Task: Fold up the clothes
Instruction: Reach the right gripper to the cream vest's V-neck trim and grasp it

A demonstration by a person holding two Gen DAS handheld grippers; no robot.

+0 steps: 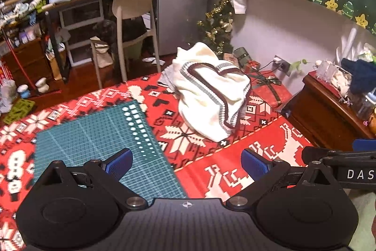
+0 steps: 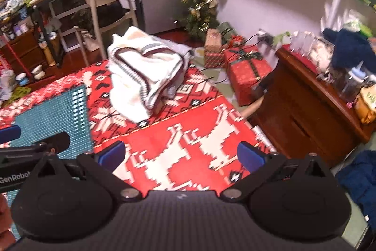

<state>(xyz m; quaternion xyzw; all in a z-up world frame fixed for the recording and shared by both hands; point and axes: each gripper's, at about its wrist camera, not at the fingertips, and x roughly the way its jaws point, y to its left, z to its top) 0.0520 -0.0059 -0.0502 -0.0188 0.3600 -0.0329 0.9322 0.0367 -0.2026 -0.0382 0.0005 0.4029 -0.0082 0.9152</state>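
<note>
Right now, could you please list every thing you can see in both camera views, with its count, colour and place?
Knit garment: one, cream with dark striped trim, crumpled on the far side of the table.
Tablecloth: one, red with white patterns, covering the table.
Cutting mat: one, teal with a grid, on the cloth to the left.
Chair: one, beige, by the desk behind the table.
Refrigerator: one, grey, at the back.
Christmas tree: one, small, green with gold, beside the refrigerator.
Gift box: one large, red with a dark ribbon, on the floor.
Wooden cabinet: one, brown, right of the table.
Left gripper: black with blue pads, open, empty.
Right gripper: same, open, empty.
</note>
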